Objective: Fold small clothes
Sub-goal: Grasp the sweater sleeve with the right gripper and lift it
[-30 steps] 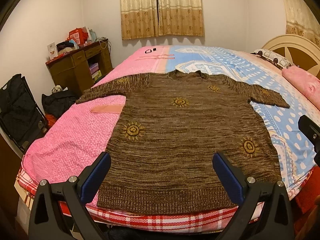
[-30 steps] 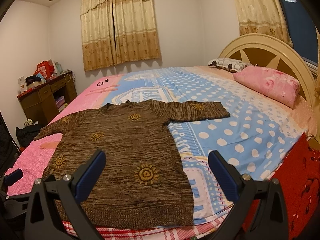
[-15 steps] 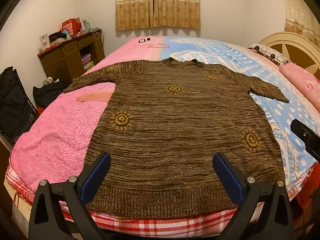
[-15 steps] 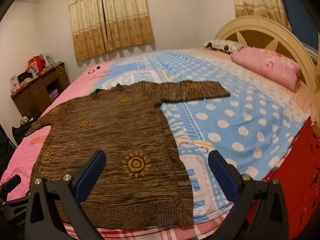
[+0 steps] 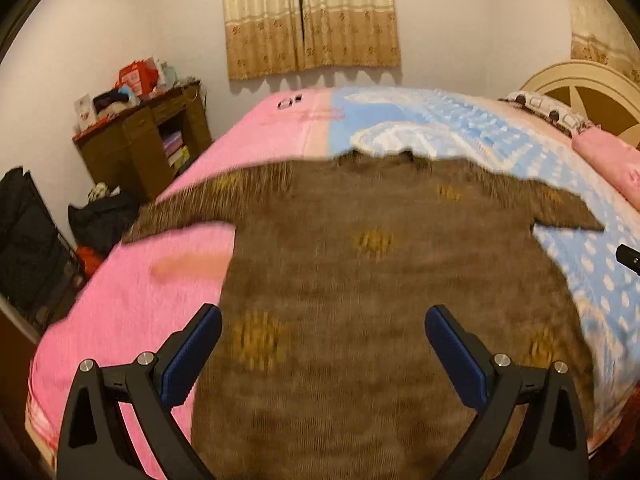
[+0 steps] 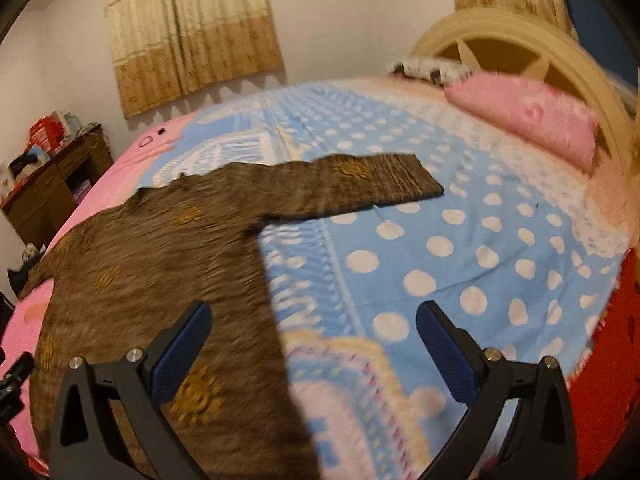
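A brown knit sweater (image 5: 360, 280) with yellow sun motifs lies flat on the bed, sleeves spread out; it also shows in the right wrist view (image 6: 160, 272). My left gripper (image 5: 323, 350) is open and empty, over the sweater's lower body. My right gripper (image 6: 312, 346) is open and empty, over the sweater's right side edge and the blue bedspread (image 6: 460, 240). The right sleeve (image 6: 360, 184) stretches toward the headboard. Both views are motion-blurred.
A pink pillow (image 6: 528, 116) lies by the cream headboard (image 6: 520, 44). A brown cabinet (image 5: 148, 144) with clutter stands left of the bed, dark bags (image 5: 28, 240) beside it. The bedspread's left part is pink (image 5: 120, 304). Curtains (image 5: 312, 16) hang on the far wall.
Both grippers have moved forward and lower over the bed; the sweater looms larger and the hem has dropped out of view. Both stay open.
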A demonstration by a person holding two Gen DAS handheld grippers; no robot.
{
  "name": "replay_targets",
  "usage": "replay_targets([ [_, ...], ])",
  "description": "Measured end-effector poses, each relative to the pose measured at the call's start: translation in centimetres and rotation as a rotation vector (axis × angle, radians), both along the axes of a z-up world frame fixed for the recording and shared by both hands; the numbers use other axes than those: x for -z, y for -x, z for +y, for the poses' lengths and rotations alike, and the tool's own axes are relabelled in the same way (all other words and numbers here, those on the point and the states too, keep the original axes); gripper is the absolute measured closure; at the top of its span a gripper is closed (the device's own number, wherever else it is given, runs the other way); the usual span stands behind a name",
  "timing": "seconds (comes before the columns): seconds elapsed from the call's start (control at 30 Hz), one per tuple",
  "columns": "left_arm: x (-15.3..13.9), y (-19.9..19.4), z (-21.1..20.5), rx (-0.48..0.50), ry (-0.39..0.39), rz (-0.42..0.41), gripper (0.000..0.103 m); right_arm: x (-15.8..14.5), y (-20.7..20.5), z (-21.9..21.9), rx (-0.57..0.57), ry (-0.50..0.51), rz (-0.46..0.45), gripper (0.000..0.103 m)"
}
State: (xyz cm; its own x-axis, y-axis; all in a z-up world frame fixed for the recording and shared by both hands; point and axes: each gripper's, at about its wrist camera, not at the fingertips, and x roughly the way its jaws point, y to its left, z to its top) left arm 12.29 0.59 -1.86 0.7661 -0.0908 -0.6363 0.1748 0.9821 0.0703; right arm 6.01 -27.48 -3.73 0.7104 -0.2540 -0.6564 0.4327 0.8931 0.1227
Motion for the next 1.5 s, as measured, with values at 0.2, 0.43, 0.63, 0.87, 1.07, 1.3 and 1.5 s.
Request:
replay_targets([
  [0.2,-2.7,-4.0,-1.0,0.004,0.066,-0.036,0.001,-0.8,-4.4,-10.5,0.100,-0.134,-0.019,0.024],
  [0.43,-0.2,-8.9,-2.5,-0.048,0.086,0.051,0.001,2.2,-10.1,-19.9,0.267,-0.174,0.043,0.035],
  [0.63,2.5,-11.0,-3.2,-0.055,0.068,0.117,0.001,4.7,-12.9,-21.3,0.288,-0.176,0.111,0.039],
  [0.87,4.3,-12.1,-1.9,-0.089,0.111,0.174,0.001,5.3,-14.4,-20.1,0.264,-0.021,0.171,0.057],
  [1.07,4.4,-11.9,-0.8,-0.102,0.129,0.179,0.001,4.7,-14.6,-20.5,0.199,-0.071,0.150,0.088],
  [1.3,4.0,-11.6,0.0,-0.110,0.126,0.160,0.001,2.8,-15.0,-18.7,0.182,-0.099,0.083,0.089],
  [1.5,3.8,-11.3,0.6,-0.120,0.127,0.148,0.001,-1.7,-16.8,-12.9,0.042,-0.055,0.000,0.089],
])
